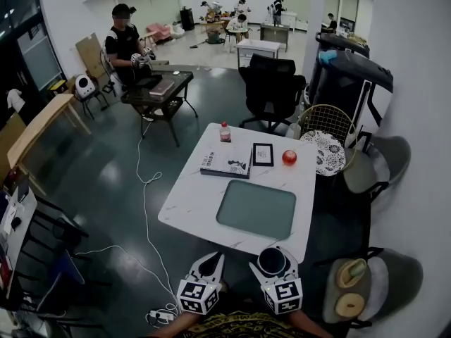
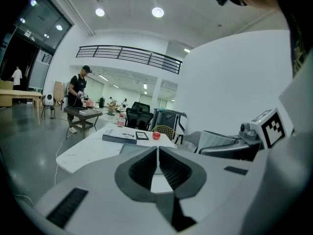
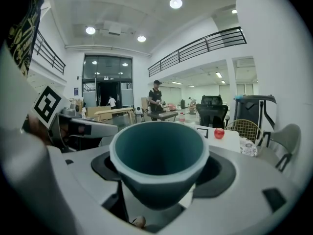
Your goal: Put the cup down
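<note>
At the near edge of the white table (image 1: 189, 197), I am holding the cup (image 3: 156, 155) in my right gripper (image 1: 274, 257). The jaws are standing wide and clamping the cup's dark teal wall from both sides. I am keeping its mouth up and its body roughly level, so that it can go down on its base without tipping. From the right gripper view it looks empty, so I am not worrying about a spill. As far as I can judge, it is not resting on anything yet and is hanging just short of the tabletop.

My left gripper (image 2: 157, 166) is waiting beside it with its two ribbed fingers (image 2: 172, 170) pressed together on nothing. I am holding it a little apart from the cup so it is not getting in the way. This job is calling for one hand only.

I am facing the green mat (image 1: 256, 209), which is lying bare on the near half of the table and seems the natural landing spot. The book (image 1: 225, 162), the small frame (image 1: 263, 154), the red apple (image 1: 289, 158) and the bottle (image 1: 225, 132) are all sitting at the far side, well clear of it.
</note>
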Motion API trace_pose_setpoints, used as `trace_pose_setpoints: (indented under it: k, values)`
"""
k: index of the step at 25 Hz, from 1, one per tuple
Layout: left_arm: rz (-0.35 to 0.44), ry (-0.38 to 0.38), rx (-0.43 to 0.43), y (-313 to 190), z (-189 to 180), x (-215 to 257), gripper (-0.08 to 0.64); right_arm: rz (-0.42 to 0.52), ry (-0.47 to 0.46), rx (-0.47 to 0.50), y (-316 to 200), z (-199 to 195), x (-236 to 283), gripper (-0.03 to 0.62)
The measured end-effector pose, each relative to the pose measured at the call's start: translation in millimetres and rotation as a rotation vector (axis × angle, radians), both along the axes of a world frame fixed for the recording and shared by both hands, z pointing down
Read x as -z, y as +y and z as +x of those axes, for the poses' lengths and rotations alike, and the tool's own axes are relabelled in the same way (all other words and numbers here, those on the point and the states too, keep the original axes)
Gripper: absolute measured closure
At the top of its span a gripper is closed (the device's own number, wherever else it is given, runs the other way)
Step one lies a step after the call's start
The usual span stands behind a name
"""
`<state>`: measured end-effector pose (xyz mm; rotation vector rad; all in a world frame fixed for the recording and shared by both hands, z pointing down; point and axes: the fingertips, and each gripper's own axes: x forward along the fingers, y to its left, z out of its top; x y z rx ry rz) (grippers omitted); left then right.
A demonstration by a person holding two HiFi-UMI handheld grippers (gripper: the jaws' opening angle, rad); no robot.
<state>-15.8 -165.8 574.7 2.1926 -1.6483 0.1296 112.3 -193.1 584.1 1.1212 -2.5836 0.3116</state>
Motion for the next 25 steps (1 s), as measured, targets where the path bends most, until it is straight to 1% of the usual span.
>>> trace_pose_setpoints:
  k: [10, 16, 19, 25]
  values:
    - [-0.009, -0.003, -0.079, -46.9, -22.4, -3.2, 0.537, 0.007, 0.023, -0.114, -33.7, -11.6, 12.5, 0.222]
    - [-0.012, 0.014, -0.128, -64.8, -31.3, -10.4, 0.537, 0.004, 0.027, -0.190, -50.8, -13.2, 10.3, 0.222]
    - [-0.001, 0.014, -0.143, -74.0, -39.0, -11.8, 0.537, 0.004, 0.028, -0.209, -60.4, -19.2, 8.2, 0.222]
    - [-0.010, 0.025, -0.162, -84.6, -57.8, -16.1, 0.537, 0.007, 0.028, -0.238, -69.5, -35.7, 9.4, 0.222]
